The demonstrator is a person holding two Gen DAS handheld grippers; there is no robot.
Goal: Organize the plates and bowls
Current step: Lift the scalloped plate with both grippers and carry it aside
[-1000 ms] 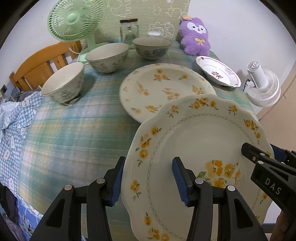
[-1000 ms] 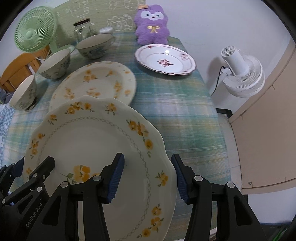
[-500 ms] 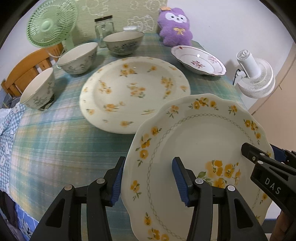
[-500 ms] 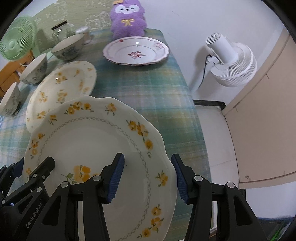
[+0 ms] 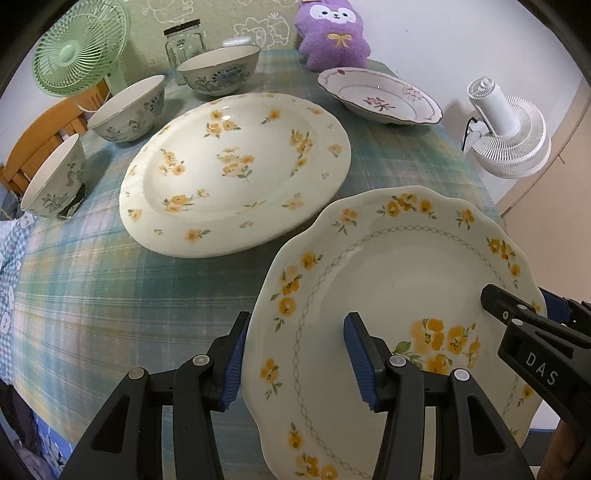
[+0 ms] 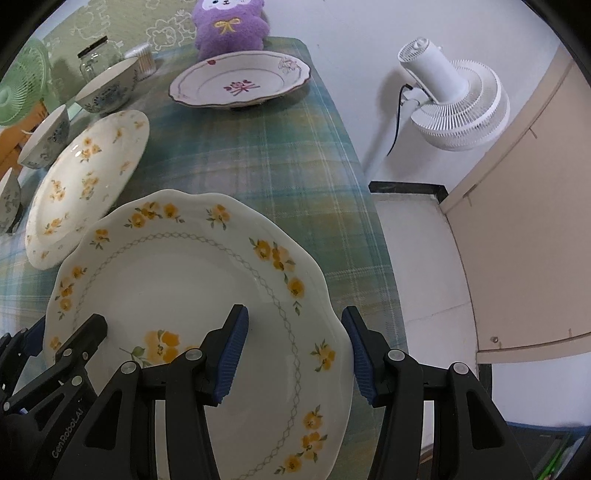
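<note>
A scalloped plate with yellow flowers [image 5: 406, 280] [image 6: 177, 280] hangs above the table's near right part, carried by both grippers. My left gripper [image 5: 295, 332] is shut on its left rim, one pad outside the rim and one on the plate's face. On the right rim my right gripper [image 6: 294, 321] is shut the same way. A large oval plate with yellow flowers [image 5: 236, 173] [image 6: 85, 177] lies on the tablecloth just beyond. A red-flowered plate [image 5: 380, 99] [image 6: 240, 81] sits at the far right. Three patterned bowls [image 5: 218, 70] [image 5: 127, 107] [image 5: 55, 181] stand along the left.
At the table's back stand a green fan [image 5: 77, 48], a glass jar [image 5: 184, 44] and a purple plush toy [image 5: 334, 33]. A white fan [image 5: 509, 129] stands on the floor past the table's right edge. A wooden chair [image 5: 37, 147] is at the left.
Both grippers have carried the scalloped plate together across the table to the right and slightly lower. The oval plate and the red-flowered plate now look nearer. Both grips are unchanged.
</note>
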